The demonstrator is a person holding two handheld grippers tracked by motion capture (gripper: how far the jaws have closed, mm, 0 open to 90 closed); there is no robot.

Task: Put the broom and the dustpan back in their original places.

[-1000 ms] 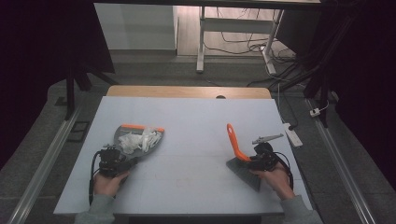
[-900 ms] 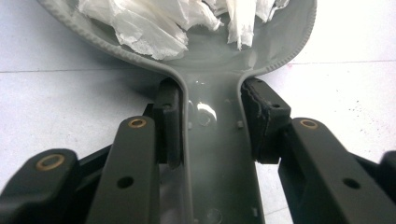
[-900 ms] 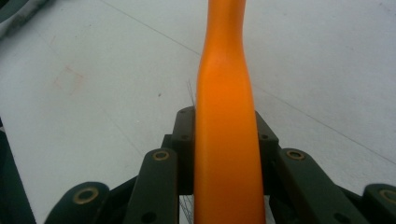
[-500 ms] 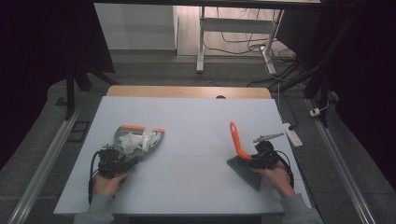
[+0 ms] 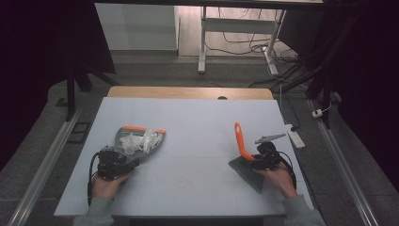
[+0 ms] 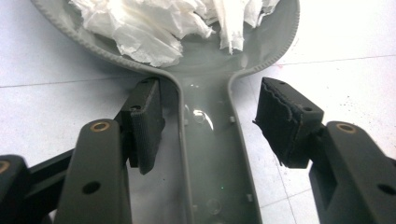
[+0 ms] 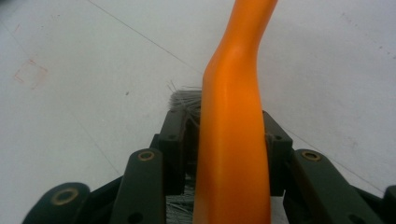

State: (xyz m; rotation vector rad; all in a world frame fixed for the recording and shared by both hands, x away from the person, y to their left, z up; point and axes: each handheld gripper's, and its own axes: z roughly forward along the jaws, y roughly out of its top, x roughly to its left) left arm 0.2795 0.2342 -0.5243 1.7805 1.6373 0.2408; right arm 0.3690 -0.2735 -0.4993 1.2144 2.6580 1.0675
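The dustpan lay at the table's near left, crumpled tissue already inside. The left gripper stood released astride its handle. The right gripper, near right, clenched the orange-handled brush; sweeping appeared complete, emptying remaining.

On the bench: one grey dustpan, one heap of crumpled tissue, one orange-handled brush.

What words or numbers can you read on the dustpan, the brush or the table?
None. The grey dustpan with white paper in it carries no readable words.
The orange brush handle is plain.
The table bears only a faint red square outline, not a letter or number.
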